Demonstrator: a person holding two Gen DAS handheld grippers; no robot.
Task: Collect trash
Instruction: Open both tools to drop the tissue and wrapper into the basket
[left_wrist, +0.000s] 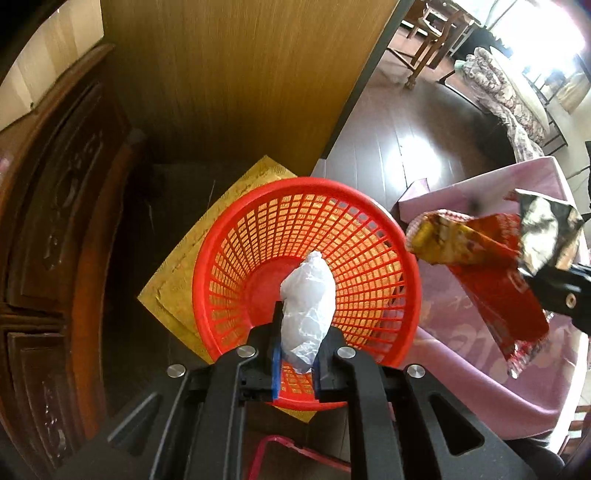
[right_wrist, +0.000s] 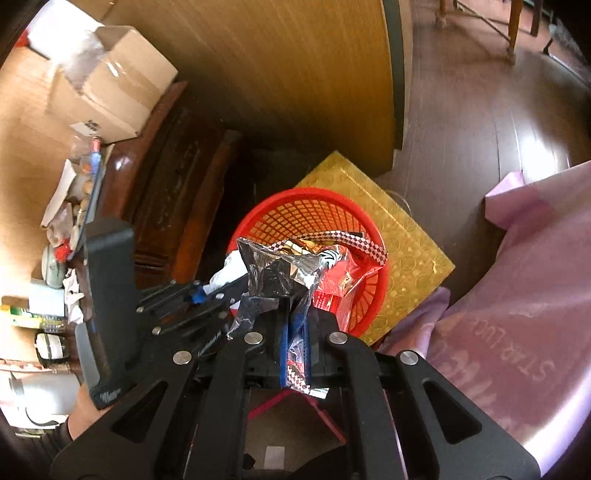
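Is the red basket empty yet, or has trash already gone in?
Looks empty. In the left wrist view the basket's floor shows bare; the white wad is clamped in the left tongs above it.

Both cameras are riding on the hand-held grippers and looking steeply down along their fingers. The left wrist view is hanging close over the red basket (left_wrist: 306, 280), which is filling the centre; the right gripper (left_wrist: 554, 291) is entering at 3 o'clock. The right wrist view is sitting a little further back, with the same basket (right_wrist: 314, 221) at 12 o'clock of its fingers and the left gripper (right_wrist: 207, 291) at 9 o'clock. Both are sharing the basket, the gold box (left_wrist: 177, 280) under it, the wooden panel (left_wrist: 251, 81) and the pink tablecloth (right_wrist: 517, 332).
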